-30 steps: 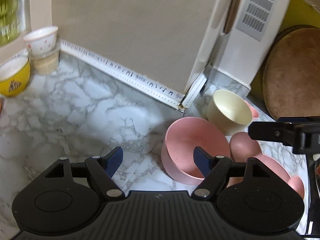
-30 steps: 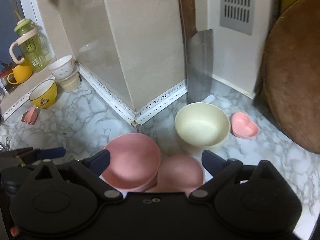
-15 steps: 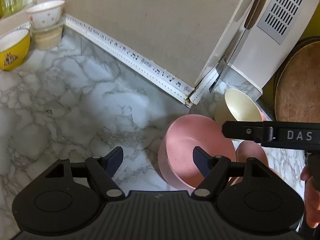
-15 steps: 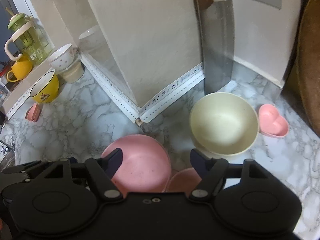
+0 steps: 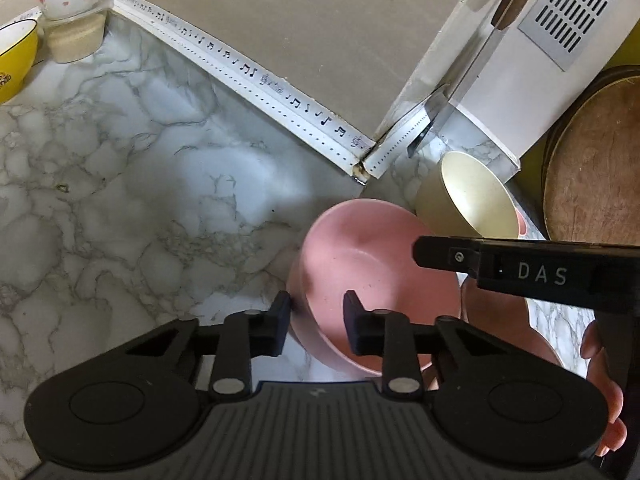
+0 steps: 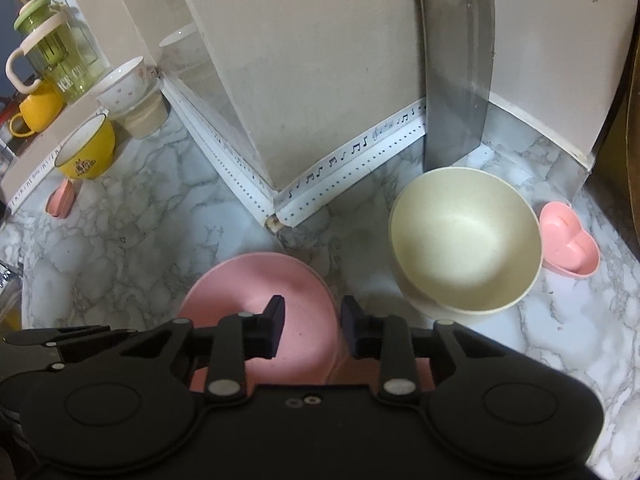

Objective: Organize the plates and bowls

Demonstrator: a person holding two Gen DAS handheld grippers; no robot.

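Marble counter (image 5: 120, 208): pink bowl (image 5: 372, 268) near the wall corner, beside a cream bowl (image 6: 464, 248); pink heart dish (image 6: 568, 244) just right of the cream bowl. Left claw (image 5: 316, 324): jaws closing astride the pink bowl's near-left rim, one finger outside, one inside. Right claw (image 6: 312, 328): jaws closing astride the same bowl's right rim; whether the pads already press, cannot tell. Far left: yellow bowl (image 6: 86, 148), white bowl (image 6: 122, 86) stacked on a beige cup (image 6: 144, 114), small pink dish (image 6: 60, 200). Cleaver (image 6: 460, 80) leans on the wall behind the cream bowl.
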